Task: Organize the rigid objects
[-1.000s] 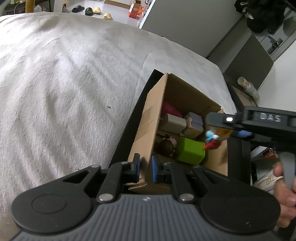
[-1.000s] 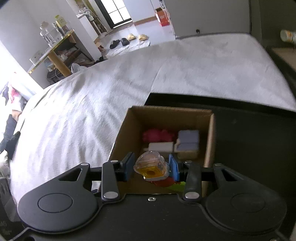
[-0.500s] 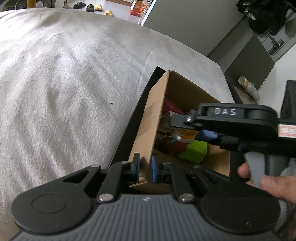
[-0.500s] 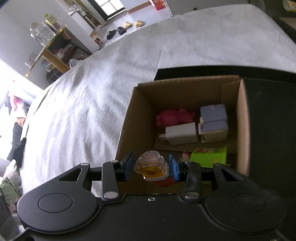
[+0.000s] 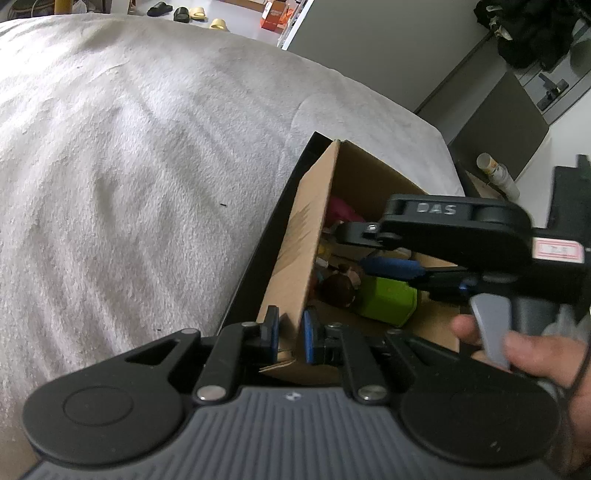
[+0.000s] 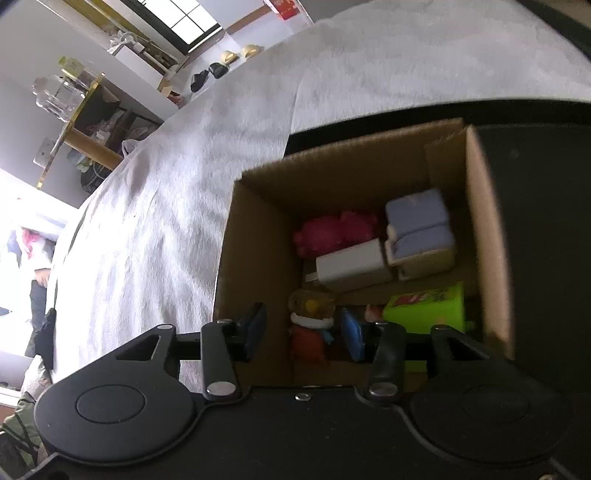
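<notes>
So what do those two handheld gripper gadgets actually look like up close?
Each is matte black plastic with two round discs, silver pivot bolts and linkage bars ending in blue pads. The left gripper has a ribbed grey body. The right gripper carries raised "DAS" lettering, a red-bordered white sticker and a grey trigger.

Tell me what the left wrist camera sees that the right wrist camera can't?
Only the left wrist view: the left gripper clamped on the cardboard box wall, and a hand. Only the right wrist view: a shelf with glass jars and a window. Both: the box, green block, pink toy, and the right gripper, whose jaws have just been opening, a domed toy between them.
</notes>
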Available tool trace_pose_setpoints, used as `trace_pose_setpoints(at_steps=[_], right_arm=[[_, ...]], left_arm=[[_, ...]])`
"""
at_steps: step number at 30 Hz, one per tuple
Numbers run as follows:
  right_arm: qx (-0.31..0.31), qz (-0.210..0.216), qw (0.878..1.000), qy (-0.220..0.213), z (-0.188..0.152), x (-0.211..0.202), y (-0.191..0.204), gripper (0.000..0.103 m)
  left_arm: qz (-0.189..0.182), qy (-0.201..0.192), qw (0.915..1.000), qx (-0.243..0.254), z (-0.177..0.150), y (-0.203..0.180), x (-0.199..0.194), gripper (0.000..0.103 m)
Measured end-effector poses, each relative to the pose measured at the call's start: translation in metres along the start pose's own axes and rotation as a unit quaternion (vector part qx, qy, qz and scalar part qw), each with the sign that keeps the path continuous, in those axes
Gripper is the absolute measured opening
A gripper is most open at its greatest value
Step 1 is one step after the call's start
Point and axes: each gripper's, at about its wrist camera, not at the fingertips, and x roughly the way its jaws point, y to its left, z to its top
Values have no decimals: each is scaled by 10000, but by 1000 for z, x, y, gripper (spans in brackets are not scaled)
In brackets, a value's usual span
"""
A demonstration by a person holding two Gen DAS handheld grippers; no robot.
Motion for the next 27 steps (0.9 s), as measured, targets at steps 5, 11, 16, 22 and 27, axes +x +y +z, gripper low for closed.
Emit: trace_pose_setpoints(at_steps=[5, 11, 16, 22, 27], right_arm=[[-161, -70, 9998, -138, -3, -24, 2, 53], [-332, -198, 9988, -307, -6, -57, -2, 60], [-350, -377, 9973, -524, -12, -92, -17, 64], [-262, -549, 9952, -769, -23, -128, -37, 72], [-218, -605, 9927, -1020, -32, -156, -51, 83]], left_arm=[[29, 54, 10000, 42, 2, -3, 0, 12], [101, -39, 9994, 338, 8, -17, -11, 12], [169, -136, 9969, 756, 14, -41, -29, 13], [330, 11, 9918, 1237, 9, -70, -46, 16], [417, 92, 9899, 1355, 3, -85, -66, 25]])
